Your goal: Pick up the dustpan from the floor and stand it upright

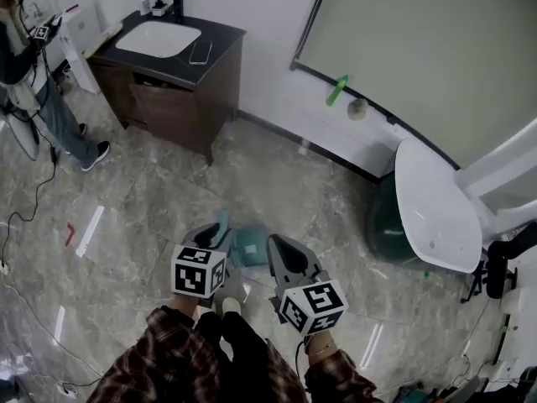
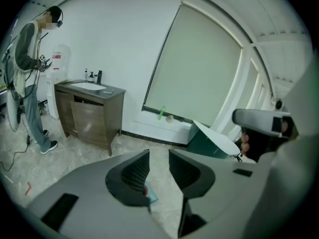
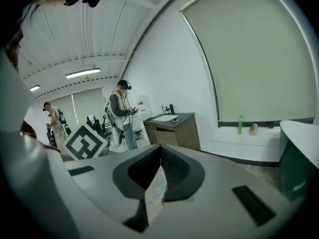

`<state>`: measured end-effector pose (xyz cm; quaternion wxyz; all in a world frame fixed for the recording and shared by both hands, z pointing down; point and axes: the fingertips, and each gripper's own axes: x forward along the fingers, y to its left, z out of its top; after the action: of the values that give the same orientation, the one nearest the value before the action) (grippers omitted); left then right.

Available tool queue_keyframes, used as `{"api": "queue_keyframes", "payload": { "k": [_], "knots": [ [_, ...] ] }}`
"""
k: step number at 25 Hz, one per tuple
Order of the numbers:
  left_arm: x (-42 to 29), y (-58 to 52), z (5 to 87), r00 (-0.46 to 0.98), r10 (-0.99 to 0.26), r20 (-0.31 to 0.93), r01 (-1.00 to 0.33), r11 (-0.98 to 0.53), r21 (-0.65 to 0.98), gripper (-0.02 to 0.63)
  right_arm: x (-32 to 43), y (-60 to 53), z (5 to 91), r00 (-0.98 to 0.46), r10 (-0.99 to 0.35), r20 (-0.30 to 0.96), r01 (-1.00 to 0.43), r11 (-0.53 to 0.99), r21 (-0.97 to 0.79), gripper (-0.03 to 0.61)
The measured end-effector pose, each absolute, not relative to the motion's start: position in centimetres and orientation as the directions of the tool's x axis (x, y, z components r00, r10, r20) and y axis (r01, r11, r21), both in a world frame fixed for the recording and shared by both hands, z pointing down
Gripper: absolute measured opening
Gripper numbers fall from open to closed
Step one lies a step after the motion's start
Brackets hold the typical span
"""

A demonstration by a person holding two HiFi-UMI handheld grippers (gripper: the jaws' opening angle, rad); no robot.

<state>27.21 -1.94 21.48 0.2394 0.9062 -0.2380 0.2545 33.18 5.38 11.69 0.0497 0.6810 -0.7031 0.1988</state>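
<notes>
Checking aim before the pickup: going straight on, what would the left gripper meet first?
Probably not the dustpan: the left gripper points over it, jaws apart, toward the white wall under the blind. Depth is unclear.

Left tongs (image 2: pixel 159 154) apart, right tongs (image 3: pixel 160 149) together.

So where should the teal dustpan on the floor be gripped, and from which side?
Probably the narrow handle, which seems to stick out of the dustpan on the side of the left gripper. Come down from above with that gripper, its jaws apart; the flat pan body looks too wide to pinch.
</notes>
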Motion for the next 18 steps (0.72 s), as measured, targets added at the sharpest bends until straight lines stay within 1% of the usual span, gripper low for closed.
{"api": "queue_keyframes", "payload": {
  "k": [5,11,12,13,17,18],
  "knots": [
    [25.8,0.7,12.9,0.841,-0.327,0.432,-0.476,-0.826,0.302,0.124,30.9,5.9,7.4,-0.085,-0.959,0.272,-0.981,0.032,-0.192,0.011],
    [24.1,3.9,5.2,0.89,-0.358,0.283,-0.427,-0.873,0.237,0.123,28.3,6.5,3.2,-0.11,-0.976,0.19,-0.986,0.084,-0.141,0.011],
    [23.7,4.3,4.4,0.892,-0.367,0.264,-0.427,-0.876,0.224,0.11,27.9,6.6,2.7,-0.112,-0.977,0.18,-0.988,0.09,-0.126,0.011],
    [23.4,4.7,3.7,0.893,-0.374,0.248,-0.428,-0.878,0.216,0.082,27.5,6.7,2.2,-0.113,-0.978,0.174,-0.989,0.094,-0.11,0.011],
    [22.4,5.6,1.9,0.898,-0.384,0.213,-0.425,-0.884,0.195,0.038,26.7,7.2,0.6,-0.113,-0.982,0.153,-0.993,0.105,-0.062,0.011],
    [22.3,5.7,1.8,0.897,-0.388,0.209,-0.427,-0.884,0.191,0.018,26.6,7.2,0.4,-0.115,-0.982,0.15,-0.993,0.107,-0.057,0.011]
  ]
}}
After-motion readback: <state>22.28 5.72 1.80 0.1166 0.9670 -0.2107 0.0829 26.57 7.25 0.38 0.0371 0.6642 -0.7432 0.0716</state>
